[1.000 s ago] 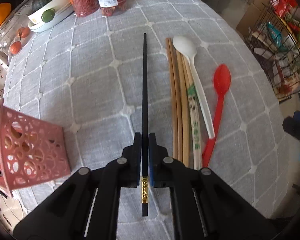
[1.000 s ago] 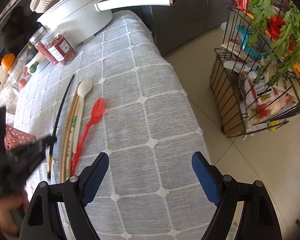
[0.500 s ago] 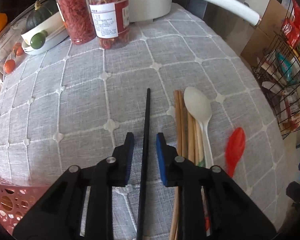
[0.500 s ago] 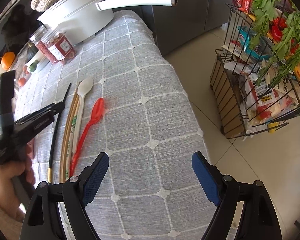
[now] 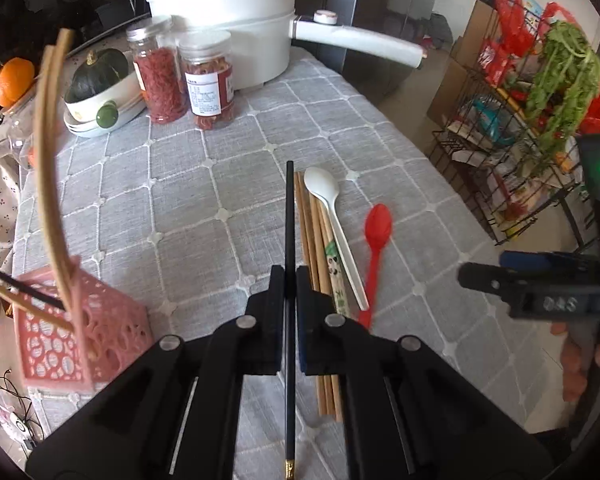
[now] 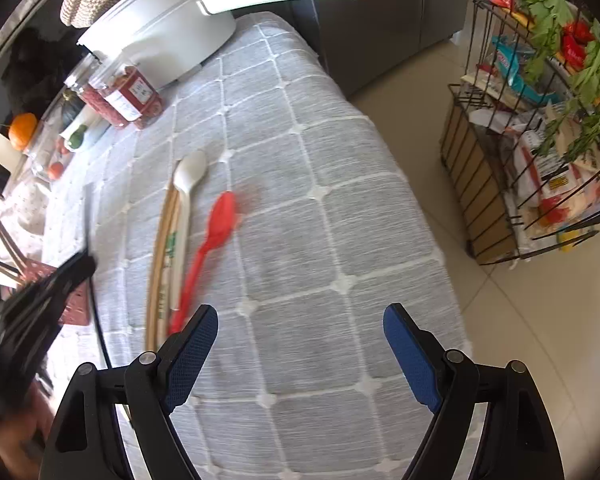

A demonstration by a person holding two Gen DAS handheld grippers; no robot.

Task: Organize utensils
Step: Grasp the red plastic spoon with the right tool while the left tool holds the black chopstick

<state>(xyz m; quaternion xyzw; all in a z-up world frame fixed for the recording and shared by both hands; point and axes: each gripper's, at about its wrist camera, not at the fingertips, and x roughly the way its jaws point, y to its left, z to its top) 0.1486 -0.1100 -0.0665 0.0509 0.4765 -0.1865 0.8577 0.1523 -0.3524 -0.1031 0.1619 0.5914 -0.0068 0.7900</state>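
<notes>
Our left gripper (image 5: 290, 276) is clamped on the black chopstick (image 5: 289, 216), its jaws pinching the shaft somewhat past the middle, toward the plain tip, so the long gold-capped end trails back under the camera. Our right gripper (image 6: 300, 344) hangs with its jaws wide apart and nothing between them, over the grey quilted tablecloth (image 5: 204, 184) near the table's edge.

From big to small: the white pot (image 5: 228, 40) and two jars (image 5: 188, 80) stand at the far end; the pink perforated holder (image 5: 80, 344) sits at near left, already carrying wooden chopsticks and a black one. Just right of our chopstick lie the wooden chopsticks (image 5: 312, 232), the white spoon (image 5: 332, 216) and the red spoon (image 5: 376, 240).

To do this step well, we judge the chopstick should be swung left over the holder, tipped upright, and released only once one end is inside the rim, clear of the sticks leaning there.
</notes>
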